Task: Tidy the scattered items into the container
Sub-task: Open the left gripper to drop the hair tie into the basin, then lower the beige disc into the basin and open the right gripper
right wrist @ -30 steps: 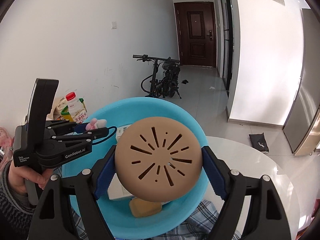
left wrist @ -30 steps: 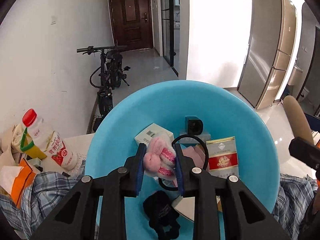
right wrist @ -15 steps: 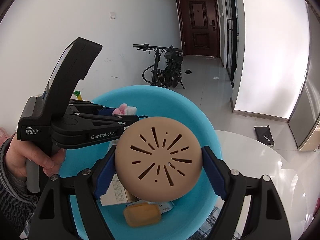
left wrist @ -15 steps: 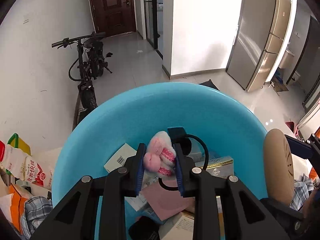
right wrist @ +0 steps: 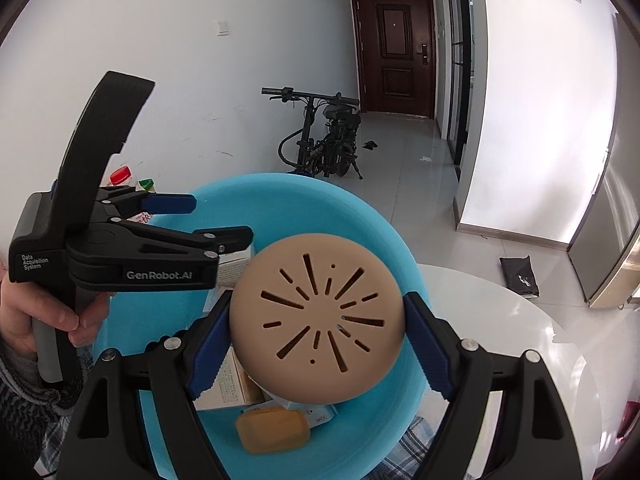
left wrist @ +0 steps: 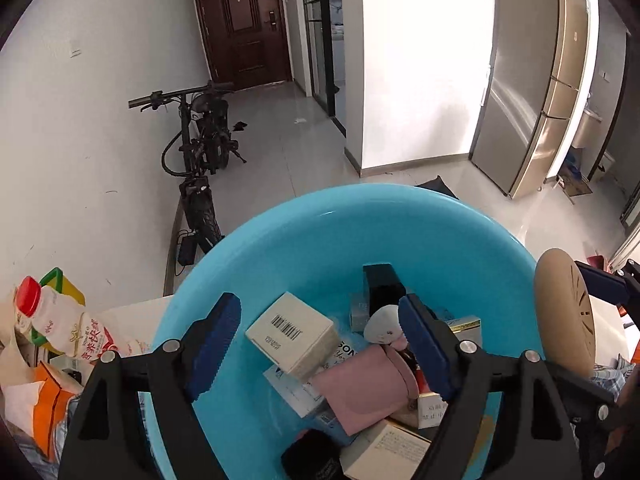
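Observation:
A blue basin (left wrist: 320, 240) holds several items: a white barcoded box (left wrist: 290, 334), a pink pouch (left wrist: 360, 388) and a yellow soap bar (right wrist: 272, 430). Over the basin, my left gripper (left wrist: 316, 304) has its jaws opening, and nothing is between them. A pink plush toy (left wrist: 384, 324) lies loose among the items beside the right finger. My right gripper (right wrist: 318, 300) is shut on a round tan slotted disc (right wrist: 316, 320), which it holds above the basin (right wrist: 280, 200). That disc (left wrist: 564, 312) shows edge-on at the right of the left wrist view. The left gripper (right wrist: 220, 220) reaches in from the left, held by a hand.
A red-capped drink bottle (left wrist: 60, 328) and an orange packet (left wrist: 44, 404) sit left of the basin on a plaid cloth. The white round table (right wrist: 500, 320) extends to the right. A bicycle (left wrist: 200, 140) leans against the far wall.
The left gripper has opened and let the pink plush toy fall into the basin. It also shifted sideways over the basin. The right gripper still holds the tan disc.

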Demonstrator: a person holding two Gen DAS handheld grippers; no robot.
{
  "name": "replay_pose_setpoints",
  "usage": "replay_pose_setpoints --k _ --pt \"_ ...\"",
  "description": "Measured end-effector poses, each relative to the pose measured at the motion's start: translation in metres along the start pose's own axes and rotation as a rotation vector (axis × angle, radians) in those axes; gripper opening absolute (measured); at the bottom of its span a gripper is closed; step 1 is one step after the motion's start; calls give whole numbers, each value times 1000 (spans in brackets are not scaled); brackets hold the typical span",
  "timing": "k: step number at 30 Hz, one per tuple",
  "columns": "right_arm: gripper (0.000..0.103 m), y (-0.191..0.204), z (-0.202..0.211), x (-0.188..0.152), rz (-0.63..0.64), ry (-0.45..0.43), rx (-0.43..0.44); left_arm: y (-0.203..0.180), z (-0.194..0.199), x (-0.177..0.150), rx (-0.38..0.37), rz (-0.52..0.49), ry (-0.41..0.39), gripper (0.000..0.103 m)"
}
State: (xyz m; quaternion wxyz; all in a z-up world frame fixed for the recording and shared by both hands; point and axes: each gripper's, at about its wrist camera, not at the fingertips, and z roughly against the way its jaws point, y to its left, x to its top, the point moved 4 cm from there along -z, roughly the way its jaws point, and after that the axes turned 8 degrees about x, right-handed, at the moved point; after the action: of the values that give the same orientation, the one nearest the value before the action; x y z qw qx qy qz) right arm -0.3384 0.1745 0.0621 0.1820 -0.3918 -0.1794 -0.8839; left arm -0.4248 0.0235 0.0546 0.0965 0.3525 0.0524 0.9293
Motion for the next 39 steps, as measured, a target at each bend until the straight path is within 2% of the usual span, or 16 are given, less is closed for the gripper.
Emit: replay_pose_setpoints --k 9,11,15,17,21,23,34,39 --pt "80 21 -6 17 42 36 20 30 46 -45 44 12 -22 84" --pt "80 26 -15 24 54 69 36 30 52 -58 53 4 -18 87" --pt "80 32 -42 36 58 146 65 28 52 -74 55 -19 0 87" --pt "80 33 -54 37 50 186 83 27 49 -78 58 -22 3 87" --pt "80 36 -88 39 7 290 174 24 37 -77 51 -14 16 87" --pt "80 36 -100 39 -5 315 181 24 31 -75 50 -10 18 87" --pt "81 35 -119 41 42 322 89 26 24 -72 37 4 9 87" --pt "84 32 -109 42 35 303 98 24 27 -71 34 9 3 87"
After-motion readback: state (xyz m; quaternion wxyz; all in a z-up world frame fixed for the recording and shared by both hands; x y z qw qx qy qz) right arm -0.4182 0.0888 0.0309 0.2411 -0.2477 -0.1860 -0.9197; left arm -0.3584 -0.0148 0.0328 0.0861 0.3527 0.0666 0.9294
